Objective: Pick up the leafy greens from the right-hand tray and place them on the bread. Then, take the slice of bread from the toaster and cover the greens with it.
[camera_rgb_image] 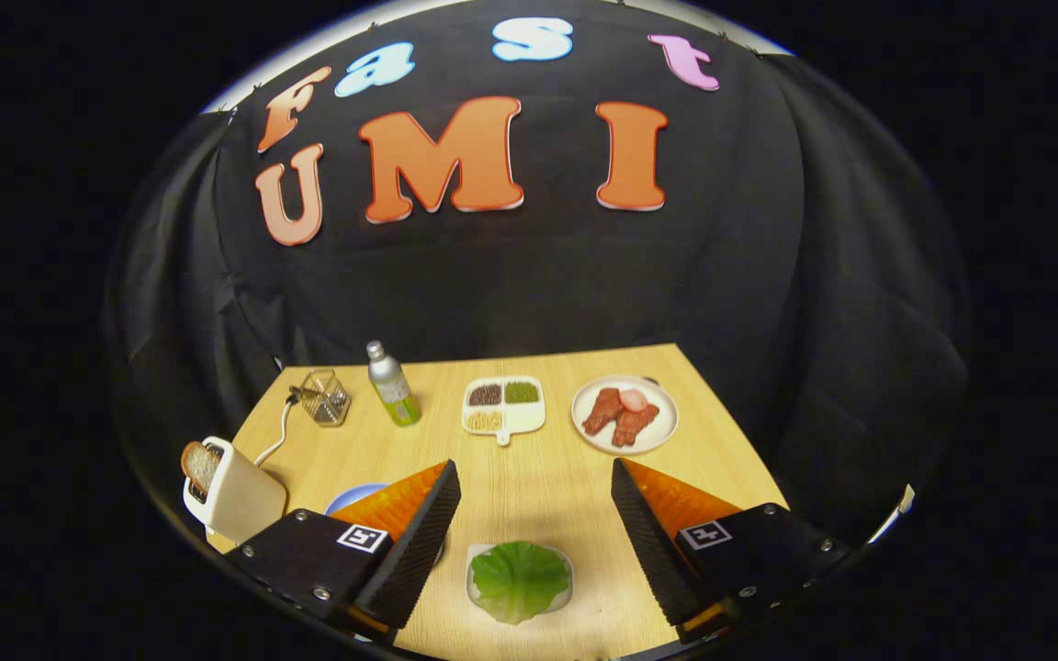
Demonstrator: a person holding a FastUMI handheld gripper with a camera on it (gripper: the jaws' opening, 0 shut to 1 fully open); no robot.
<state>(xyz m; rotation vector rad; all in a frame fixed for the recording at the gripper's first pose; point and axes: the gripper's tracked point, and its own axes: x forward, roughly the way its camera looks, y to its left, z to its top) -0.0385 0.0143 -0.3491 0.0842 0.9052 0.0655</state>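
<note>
— What is seen closest in?

— Two fingers of the gripper [529, 523] are seen spread wide apart, with nothing held between them. A leaf of greens [520, 578] is laid on a small white tray [564, 601] on the wooden table [538, 477], in the gap between the fingers and near their bases; it is not touched by either one.

— And to the sides?

— A blue plate [353, 497] is partly hidden behind the left finger; whether bread is lying on it cannot be told. Further left, a white toaster [233, 496] is stood at the table's edge, with a slice of bread [201, 465] sticking up out of its slot and a cord run back from it.

— What is set beyond the fingers?

— A clear holder [325, 397], a metal bottle [391, 384], a divided dish [503, 407] of what may be seeds or spices, and a round plate [667, 422] of meat [621, 416] are ranged along the back of the table.
</note>
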